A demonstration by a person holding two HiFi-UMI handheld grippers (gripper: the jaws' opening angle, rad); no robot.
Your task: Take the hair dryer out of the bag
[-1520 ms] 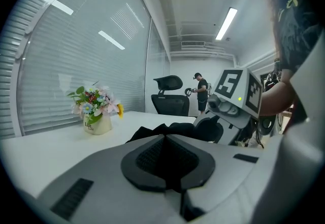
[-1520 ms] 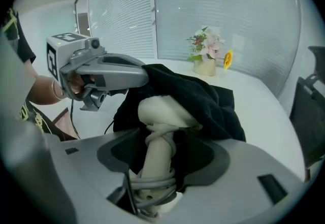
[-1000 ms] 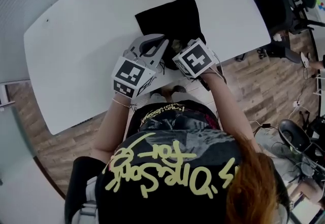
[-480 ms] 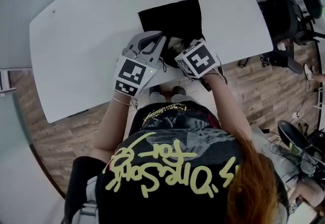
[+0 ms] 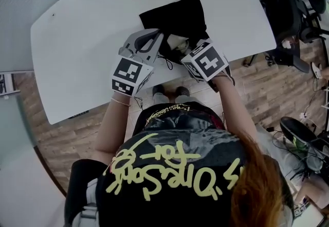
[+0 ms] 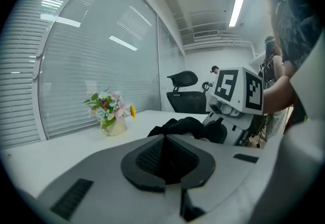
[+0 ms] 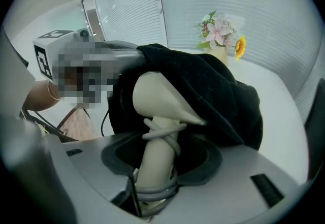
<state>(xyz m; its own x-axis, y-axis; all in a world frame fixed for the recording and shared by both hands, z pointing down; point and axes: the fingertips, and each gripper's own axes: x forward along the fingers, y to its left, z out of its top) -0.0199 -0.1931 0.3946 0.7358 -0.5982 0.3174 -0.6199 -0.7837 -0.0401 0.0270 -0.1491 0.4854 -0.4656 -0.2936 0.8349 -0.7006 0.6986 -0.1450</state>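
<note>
The right gripper (image 7: 160, 161) is clamped on the cream plastic hair dryer (image 7: 155, 91). Its jaws have just been closing, and the dryer's handle is gripped between them, with a grey cord (image 7: 161, 129) wound round the handle just ahead of the pads. The dryer's conical body is seen directly beyond the jaws, tilted up and away from them. Its front part is covered by the black cloth bag (image 7: 216, 91), while the handle and the rear of the body are exposed outside the bag's mouth. In the head view the pale dryer is shown between the tips of the two grippers, at the bag's near edge.

The left gripper (image 6: 163, 159) is clenched shut, its dark pads pressed together. The bag's black rim is found right at its tips and is lifted there, so the cloth appears to be pinched between them. The rest of the bag is draped beyond the jaws and to their right, and the right gripper is seen further right, just past the bag.

Both grippers are held over the near edge of a white rounded table (image 5: 82, 30). A small pot of pink and yellow flowers (image 6: 112, 114) is placed well beyond the left gripper's jaws, to their left. A black office chair (image 6: 185, 93) is set far behind the bag.
</note>
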